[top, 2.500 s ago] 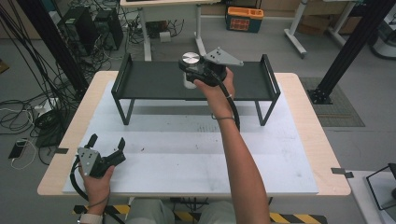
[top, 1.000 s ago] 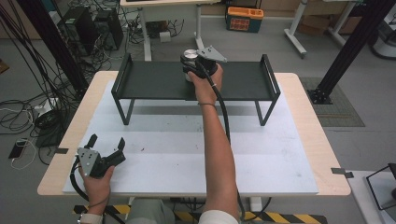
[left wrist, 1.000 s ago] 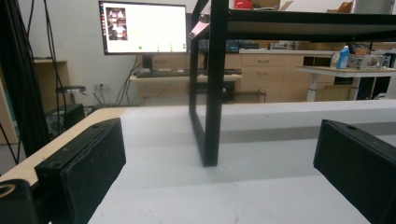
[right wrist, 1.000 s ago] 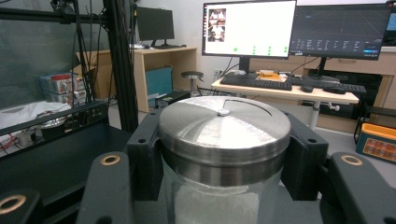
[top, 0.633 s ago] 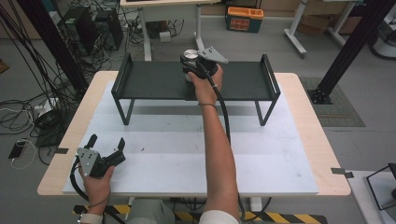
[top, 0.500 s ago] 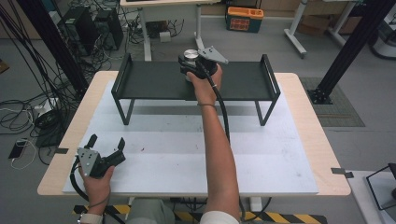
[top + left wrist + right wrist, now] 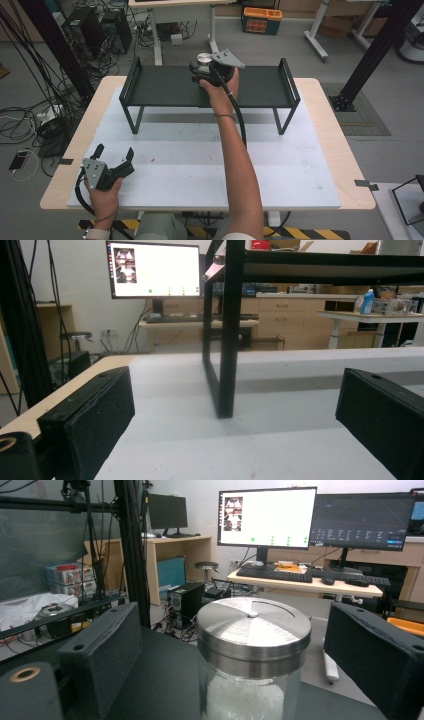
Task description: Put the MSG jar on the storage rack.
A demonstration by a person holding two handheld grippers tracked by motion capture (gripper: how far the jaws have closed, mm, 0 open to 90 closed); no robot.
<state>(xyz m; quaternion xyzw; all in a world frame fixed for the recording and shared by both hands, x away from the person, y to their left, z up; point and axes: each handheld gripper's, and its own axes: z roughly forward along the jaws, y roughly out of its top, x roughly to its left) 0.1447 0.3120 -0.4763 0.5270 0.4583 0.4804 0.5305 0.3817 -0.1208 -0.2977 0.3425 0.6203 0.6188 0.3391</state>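
Note:
A glass jar (image 7: 203,59) with a brushed metal lid (image 7: 252,621) and white contents stands on the black shelf rack (image 7: 165,87), near its far edge. My right gripper (image 7: 201,71) reaches over the shelf with the jar between its jaws. The jaws have just been opening, and both black pads (image 7: 102,655) stand apart from the glass, so the gripper is open. My left gripper (image 7: 114,151) rests low at the table's front left, open with nothing between its pads (image 7: 87,425), and it faces the rack's left leg (image 7: 225,340).
The rack spans the back of the white table top (image 7: 200,160), with raised end rails (image 7: 289,75). Beyond the table stand desks with monitors (image 7: 267,517), a black post (image 7: 131,545), cables and a computer tower (image 7: 95,25) on the floor.
Since the earliest frame my right hand has carried the jar a little toward the shelf's far edge, then held there. The left gripper has stayed where it was.

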